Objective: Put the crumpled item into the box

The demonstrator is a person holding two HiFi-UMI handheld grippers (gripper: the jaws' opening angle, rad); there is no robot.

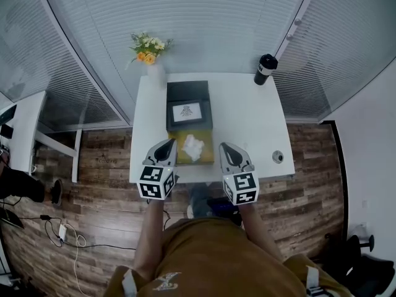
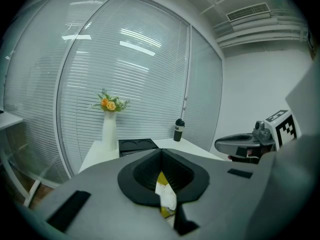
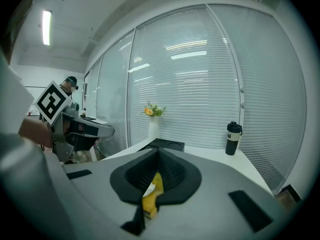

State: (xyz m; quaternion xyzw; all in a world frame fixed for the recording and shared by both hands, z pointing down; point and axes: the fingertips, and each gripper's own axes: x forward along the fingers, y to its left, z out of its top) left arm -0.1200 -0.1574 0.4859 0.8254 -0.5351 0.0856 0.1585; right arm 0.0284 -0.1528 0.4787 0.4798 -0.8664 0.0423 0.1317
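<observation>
The crumpled paper (image 1: 193,146) is lying on a yellow mat (image 1: 207,154) at the near middle of the surface (image 1: 247,116), just in front of the black box (image 1: 188,104). The left hand-held gripper (image 1: 168,144) and the right hand-held gripper (image 1: 226,147) are hovering on either side of the mat, each with its jaws pressed together and gripping nothing.

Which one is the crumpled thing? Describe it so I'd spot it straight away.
Find the white table in front of the window blinds. In the middle of its near edge lies a flat yellow square, and the crumpled paper sits on top of it. It is the only white, wrinkled lump; its neighbours are flat and straight-edged, like the black box behind.
</observation>
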